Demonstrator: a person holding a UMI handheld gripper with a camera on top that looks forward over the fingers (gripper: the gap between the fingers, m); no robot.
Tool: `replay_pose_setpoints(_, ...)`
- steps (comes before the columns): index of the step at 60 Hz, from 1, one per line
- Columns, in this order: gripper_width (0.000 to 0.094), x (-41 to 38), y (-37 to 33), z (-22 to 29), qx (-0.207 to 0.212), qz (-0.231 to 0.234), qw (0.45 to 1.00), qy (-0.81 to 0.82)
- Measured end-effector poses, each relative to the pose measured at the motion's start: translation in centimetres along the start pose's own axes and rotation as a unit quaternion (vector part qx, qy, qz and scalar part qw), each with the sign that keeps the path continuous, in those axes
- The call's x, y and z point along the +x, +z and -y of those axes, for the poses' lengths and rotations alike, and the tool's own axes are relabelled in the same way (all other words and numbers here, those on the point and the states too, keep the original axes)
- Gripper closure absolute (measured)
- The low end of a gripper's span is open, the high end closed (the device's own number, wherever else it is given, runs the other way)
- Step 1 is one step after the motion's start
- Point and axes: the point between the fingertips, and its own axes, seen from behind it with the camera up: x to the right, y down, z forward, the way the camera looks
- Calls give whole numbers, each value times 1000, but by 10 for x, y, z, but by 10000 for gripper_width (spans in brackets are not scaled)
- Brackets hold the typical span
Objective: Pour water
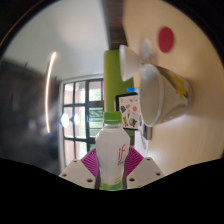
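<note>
Between the hand-held gripper (112,170) fingers, clamped: a bottle (112,150), base hidden.

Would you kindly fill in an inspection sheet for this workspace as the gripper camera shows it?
Surface: no table top in view; the camera is tilted up towards the ceiling and a window.
Job's things: a bottle with a pink label stands between the fingers; beyond it a clear plastic jug with a white spout appears tilted.
Clutter: a printed card beside the jug; a pink round sticker on the wall.
Grippers: the gripper is shut on the bottle, both pink pads against it.
Cables: nothing seen.
Surroundings: a green panel behind the jug.
</note>
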Motion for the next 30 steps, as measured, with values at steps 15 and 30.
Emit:
replay_pose_setpoints(15,638,-21,-18,-2,16,44,948,314)
replay_pose_setpoints(30,638,-44,-26,-30,-6,43,944,327)
